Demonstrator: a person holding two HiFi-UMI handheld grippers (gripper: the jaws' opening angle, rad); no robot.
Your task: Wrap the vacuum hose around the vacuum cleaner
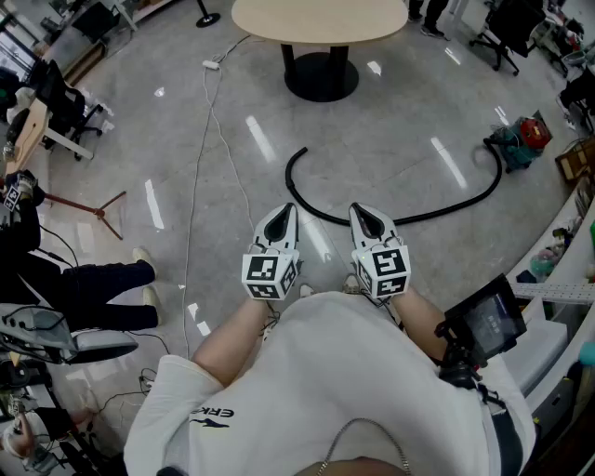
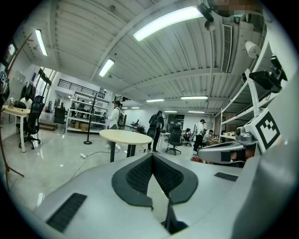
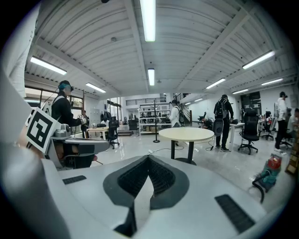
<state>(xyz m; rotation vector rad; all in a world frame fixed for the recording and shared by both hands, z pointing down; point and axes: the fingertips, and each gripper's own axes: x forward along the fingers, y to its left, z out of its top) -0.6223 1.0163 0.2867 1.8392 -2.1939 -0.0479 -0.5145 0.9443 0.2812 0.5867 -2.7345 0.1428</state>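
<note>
A long black vacuum hose (image 1: 390, 218) lies in a curve on the grey floor, from its free end (image 1: 299, 152) near the round table round to the teal and red vacuum cleaner (image 1: 521, 141) at the far right; the cleaner (image 3: 270, 172) also shows low at the right of the right gripper view. My left gripper (image 1: 284, 212) and right gripper (image 1: 361, 213) are held side by side in front of my chest, above the hose's near bend. Both are shut with nothing between the pads (image 2: 152, 173) (image 3: 148, 176). Neither touches the hose.
A round table (image 1: 319, 20) on a black pedestal stands ahead. A white cable (image 1: 206, 139) runs across the floor at left. A seated person's legs (image 1: 102, 279) and a tripod leg (image 1: 98, 212) are at left, shelving and a screen (image 1: 483, 321) at right. Several people stand beyond.
</note>
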